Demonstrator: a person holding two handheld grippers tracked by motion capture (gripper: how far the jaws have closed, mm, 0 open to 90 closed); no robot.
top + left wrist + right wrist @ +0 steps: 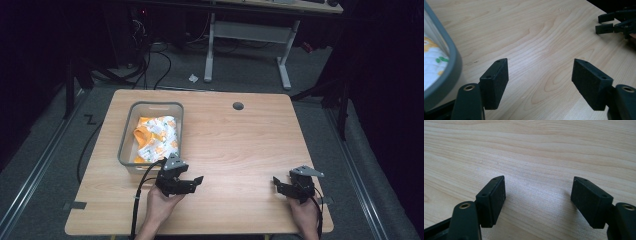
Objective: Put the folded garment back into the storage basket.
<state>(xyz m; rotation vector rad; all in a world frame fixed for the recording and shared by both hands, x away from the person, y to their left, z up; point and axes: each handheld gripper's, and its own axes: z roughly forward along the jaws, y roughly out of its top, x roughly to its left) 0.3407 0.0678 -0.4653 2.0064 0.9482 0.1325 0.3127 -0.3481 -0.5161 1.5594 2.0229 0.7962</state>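
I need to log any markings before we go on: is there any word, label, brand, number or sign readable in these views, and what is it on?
None can be read.
The cloth in the grey basket bears an orange and green print: pictures, no letters legible.
The left gripper, the right gripper and the table bear no visible writing.

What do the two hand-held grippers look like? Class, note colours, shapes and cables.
The left gripper and the right gripper are both black, each topped by a grey three-cornered plate. Their jaws end in flat, block-shaped black pads with small holes along the edge. A black cable trails from each.
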